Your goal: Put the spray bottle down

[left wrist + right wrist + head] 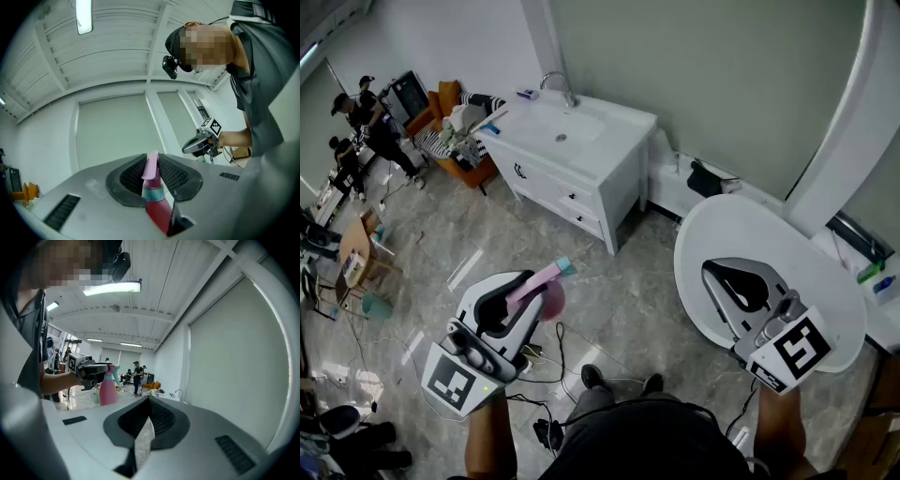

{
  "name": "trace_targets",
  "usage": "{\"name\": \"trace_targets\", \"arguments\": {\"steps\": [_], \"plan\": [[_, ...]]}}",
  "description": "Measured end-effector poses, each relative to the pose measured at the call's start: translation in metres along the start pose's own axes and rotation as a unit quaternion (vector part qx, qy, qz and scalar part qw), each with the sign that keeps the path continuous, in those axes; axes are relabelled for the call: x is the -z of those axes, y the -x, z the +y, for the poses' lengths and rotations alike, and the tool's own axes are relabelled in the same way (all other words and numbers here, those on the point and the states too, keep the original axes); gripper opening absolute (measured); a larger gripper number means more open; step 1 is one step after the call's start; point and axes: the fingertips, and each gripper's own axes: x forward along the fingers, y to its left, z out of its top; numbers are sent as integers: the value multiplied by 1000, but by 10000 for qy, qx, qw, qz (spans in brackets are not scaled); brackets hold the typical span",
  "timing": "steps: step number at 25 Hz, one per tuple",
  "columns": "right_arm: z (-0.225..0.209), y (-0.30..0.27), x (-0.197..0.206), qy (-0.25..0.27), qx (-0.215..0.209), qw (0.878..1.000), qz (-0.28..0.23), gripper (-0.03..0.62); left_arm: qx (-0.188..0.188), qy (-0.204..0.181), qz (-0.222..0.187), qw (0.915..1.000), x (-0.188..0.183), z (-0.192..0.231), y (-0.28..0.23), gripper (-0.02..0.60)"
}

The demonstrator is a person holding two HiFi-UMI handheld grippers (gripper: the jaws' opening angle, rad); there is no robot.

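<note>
A pink spray bottle [546,292] with a teal collar and nozzle hangs over the floor at the lower left of the head view. My left gripper [521,292] is shut on its neck. In the left gripper view the bottle [153,199] stands between the black pads with its pink head [151,166] poking up. The right gripper view shows the bottle [108,391] upright under the left gripper [91,369]. My right gripper [727,278] hovers over the round white table [778,230], jaws together, nothing between them [149,416]. It also shows in the left gripper view [199,143].
A white vanity [581,173] with sink and faucet [558,86] stands against the far wall. Cables [546,361] lie on the tiled floor by the person's shoes [592,377]. People and cluttered furniture [366,122] fill the far left. Small bottles [877,277] sit at the right edge.
</note>
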Motion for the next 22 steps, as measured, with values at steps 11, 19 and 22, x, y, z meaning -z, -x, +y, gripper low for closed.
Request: {"name": "trace_targets", "arguments": {"steps": [11, 19, 22], "plan": [[4, -38, -5, -156, 85, 9998, 24, 9, 121, 131, -27, 9998, 11, 39, 4, 78], [13, -79, -19, -352, 277, 9990, -54, 9, 361, 260, -90, 9990, 21, 83, 16, 78], [14, -96, -25, -348, 365, 9987, -28, 9, 412, 319, -153, 9985, 27, 101, 20, 78]]}}
